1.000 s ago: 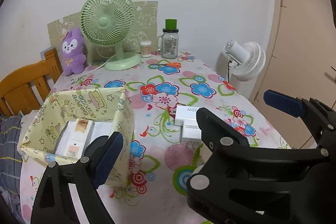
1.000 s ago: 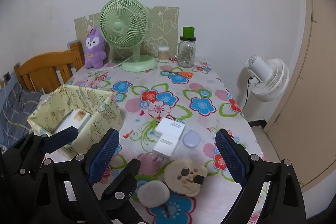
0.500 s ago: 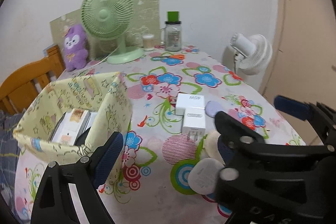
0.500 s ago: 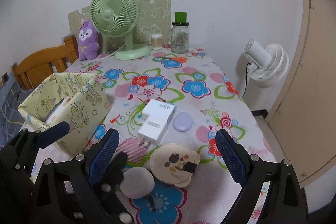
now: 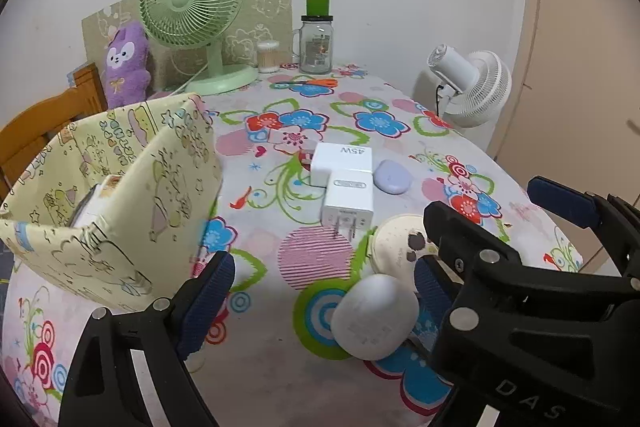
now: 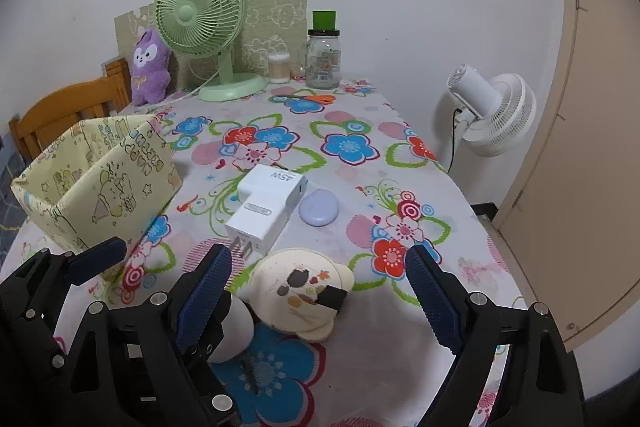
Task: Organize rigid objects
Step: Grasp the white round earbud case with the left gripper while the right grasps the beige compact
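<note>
Both grippers lower over the table

Right gripper (image 6: pixel 320 291), jaws narrowing slightly, straddles the cream case (image 6: pixel 300 291); left gripper (image 5: pixel 320 291) gapes, white pebble (image 5: pixel 374 317) at its 3 o'clock.

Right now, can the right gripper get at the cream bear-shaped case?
Probably yes. The right gripper stands open just above the cream bear-shaped case, nothing between; the white pebble case only crowds its left finger.

My two grippers are matte black plastic frames with angular struts and round silver screw heads at the joints. My left gripper (image 5: pixel 316 291) and right gripper (image 6: pixel 316 287) both carry ribbed dark-blue pads on their fingers (image 6: pixel 430 291). White letters "DAS" mark the right gripper's frame.
</note>
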Demonstrator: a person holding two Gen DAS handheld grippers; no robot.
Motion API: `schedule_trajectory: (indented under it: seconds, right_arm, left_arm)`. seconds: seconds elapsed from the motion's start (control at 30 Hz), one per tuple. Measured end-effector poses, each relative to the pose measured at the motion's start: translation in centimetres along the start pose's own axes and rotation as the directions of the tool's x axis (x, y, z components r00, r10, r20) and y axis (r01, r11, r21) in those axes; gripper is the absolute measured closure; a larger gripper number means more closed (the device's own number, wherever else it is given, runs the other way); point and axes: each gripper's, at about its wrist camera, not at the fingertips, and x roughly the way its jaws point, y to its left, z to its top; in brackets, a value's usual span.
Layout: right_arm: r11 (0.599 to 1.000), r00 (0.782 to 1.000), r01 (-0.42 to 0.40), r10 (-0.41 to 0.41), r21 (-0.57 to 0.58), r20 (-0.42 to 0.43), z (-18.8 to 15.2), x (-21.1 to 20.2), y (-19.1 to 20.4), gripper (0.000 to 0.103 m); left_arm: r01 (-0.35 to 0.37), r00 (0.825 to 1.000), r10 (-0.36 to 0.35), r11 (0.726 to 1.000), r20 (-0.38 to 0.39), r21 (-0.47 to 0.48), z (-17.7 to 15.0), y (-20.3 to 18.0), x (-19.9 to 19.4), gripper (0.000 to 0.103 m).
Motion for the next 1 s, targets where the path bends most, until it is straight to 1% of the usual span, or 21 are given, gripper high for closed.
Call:
schedule_trajectory:
  seconds: [0.17, 0.3, 0.47, 0.6, 0.73, 0.83, 0.93, 1.0]
  right_arm:
    - [1.000, 1.000, 0.013, -0.013, 0.014, -0.008, -1.0, 0.1, -0.4, 0.013]
    - [0.998, 0.999, 0.044, -0.044, 0.034, -0.018, -1.8, 0.2, -0.7, 0.015]
    - [0.997, 0.998, 0.053, -0.051, 0.056, -0.032, -2.4, 0.3, -1.2, 0.016]
    - [0.996, 0.997, 0.061, -0.058, 0.071, -0.048, -2.9, 0.6, -1.5, 0.016]
    - [0.994, 0.995, 0.073, -0.067, 0.082, -0.069, -3.6, 0.8, -1.7, 0.016]
    - [0.993, 0.994, 0.080, -0.073, 0.083, -0.079, -3.9, 0.9, -1.7, 0.016]
    - [0.993, 0.994, 0.074, -0.066, 0.095, -0.086, -4.1, 1.2, -1.7, 0.016]
    - [0.992, 0.994, 0.066, -0.056, 0.108, -0.095, -4.2, 1.4, -1.7, 0.016]
  left_arm:
    - [0.014, 1.000, -0.013, 1.000, -0.019, 0.011, -0.8, -0.3, 0.5, 0.010]
    - [0.018, 0.999, -0.018, 1.000, -0.039, 0.013, -1.3, -0.5, 1.0, 0.011]
    - [0.029, 0.999, -0.028, 0.999, -0.038, 0.023, -1.7, -0.9, 1.1, 0.011]
    - [0.038, 0.998, -0.036, 0.999, -0.050, 0.037, -2.1, -1.2, 1.5, 0.020]
    - [0.059, 0.996, -0.056, 0.998, -0.072, 0.034, -2.5, -1.3, 1.8, 0.023]
    - [0.062, 0.995, -0.059, 0.997, -0.078, 0.039, -2.8, -1.3, 2.1, 0.028]
    - [0.065, 0.995, -0.062, 0.997, -0.081, 0.040, -2.9, -1.3, 2.3, 0.038]
    - [0.081, 0.994, -0.077, 0.996, -0.079, 0.042, -2.9, -1.4, 2.3, 0.044]
